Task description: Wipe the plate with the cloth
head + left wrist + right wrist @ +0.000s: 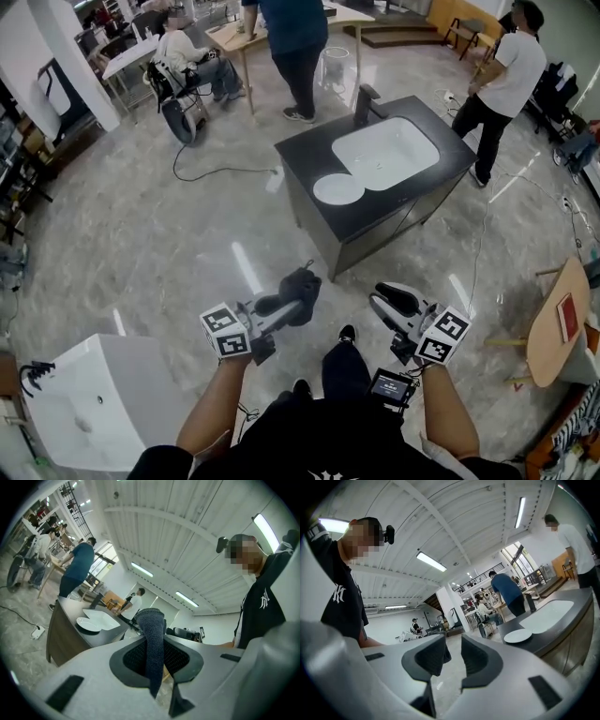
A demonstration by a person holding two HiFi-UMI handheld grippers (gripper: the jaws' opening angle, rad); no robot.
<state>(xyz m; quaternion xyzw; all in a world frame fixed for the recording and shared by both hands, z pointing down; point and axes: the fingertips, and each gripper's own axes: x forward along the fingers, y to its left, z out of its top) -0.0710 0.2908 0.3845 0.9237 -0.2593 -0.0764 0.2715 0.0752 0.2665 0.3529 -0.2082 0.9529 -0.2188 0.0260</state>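
Polished grey workshop floor, a dark counter (pixel 309 159) bearing one white plate (pixel 337 188) beside its sink basin (pixel 385 153).
Only the head view shows both tongs together, low over the floor, with the plate well ahead of them. The left gripper (pixel 300 302) is clamped on one dark cloth (pixel 302 279), which its own view shows hanging between the pads. The right gripper (pixel 386 300) stands parted and empty.

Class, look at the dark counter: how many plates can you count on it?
1: a white plate on the counter, at the near-left corner of the sink basin. No part of the countertop looks hidden.
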